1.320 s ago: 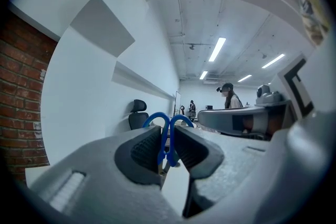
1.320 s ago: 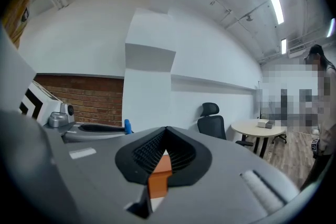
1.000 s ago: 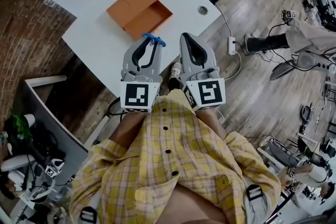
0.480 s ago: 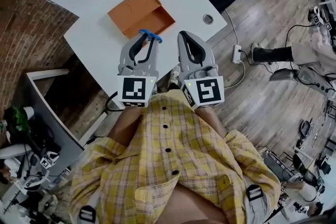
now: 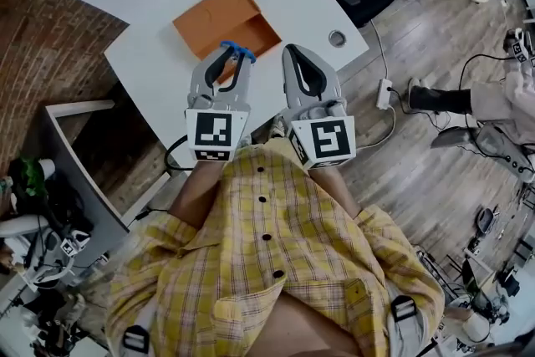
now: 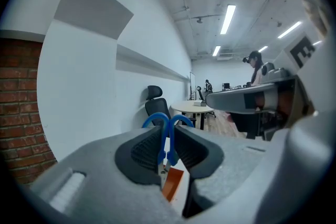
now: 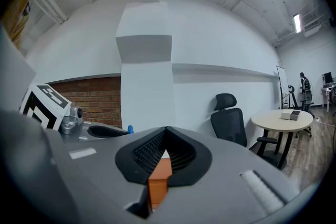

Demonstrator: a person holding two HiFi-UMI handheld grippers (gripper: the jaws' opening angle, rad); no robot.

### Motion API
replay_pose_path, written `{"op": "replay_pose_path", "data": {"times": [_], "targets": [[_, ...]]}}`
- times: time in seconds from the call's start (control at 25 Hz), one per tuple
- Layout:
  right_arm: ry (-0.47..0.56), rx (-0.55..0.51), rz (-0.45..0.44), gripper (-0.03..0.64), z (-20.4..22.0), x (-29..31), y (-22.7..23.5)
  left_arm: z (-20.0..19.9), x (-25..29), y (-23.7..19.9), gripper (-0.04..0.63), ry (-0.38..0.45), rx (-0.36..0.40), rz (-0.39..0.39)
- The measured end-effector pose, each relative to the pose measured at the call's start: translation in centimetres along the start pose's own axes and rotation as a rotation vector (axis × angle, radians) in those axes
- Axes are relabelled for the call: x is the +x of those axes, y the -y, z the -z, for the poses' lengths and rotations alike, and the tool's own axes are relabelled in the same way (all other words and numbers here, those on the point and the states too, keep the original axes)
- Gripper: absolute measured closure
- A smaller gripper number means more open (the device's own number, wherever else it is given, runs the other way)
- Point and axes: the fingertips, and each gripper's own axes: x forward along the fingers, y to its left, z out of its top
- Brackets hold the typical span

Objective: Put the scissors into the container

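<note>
Starting left: brick wall [image 5: 50, 38], then the white table [image 5: 150, 63] with the orange container [image 5: 251, 31] lying open on it, flap folded back, tray empty as far as I can see. Left gripper [image 5: 227, 54] is held up just short of the container's near edge, jaws pinched tight on the scissors [image 5: 240, 53]. The blue handle loops stick out past the tips and the blades run back between the pads, mostly hidden. Clamping near the pivot probably keeps them from swinging. Scissors are in the air, not in the container yet. Right gripper [image 5: 294, 54] sits just beside the left one, level with it, jaws closed on nothing. The orange seen past them is the container beyond. Likely parked close, out of the way. Next move, I'd guess: forward over the tray, lower, let go. Far right, wood floor [image 5: 418, 155].
</note>
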Motion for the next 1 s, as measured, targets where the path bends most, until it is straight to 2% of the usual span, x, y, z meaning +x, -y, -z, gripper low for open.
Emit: {"op": "replay_pose_path", "data": {"times": [0.2,0.6,1.0], "targets": [[-0.016,0.018,-0.008,0.611,0.7,0.8,0.9,1.1,1.6,-0.1,0.514,-0.054,0.01,0.017],[-0.027,0.049,-0.003,0.611,1.6,2.5,3.1,4.4,5.5,-0.3,0.514,-0.171,0.12,0.041],[-0.055,0.056,-0.017,0.611,2.6,4.1,3.4,7.3,8.1,-0.5,0.514,-0.252,0.154,0.074]]}}
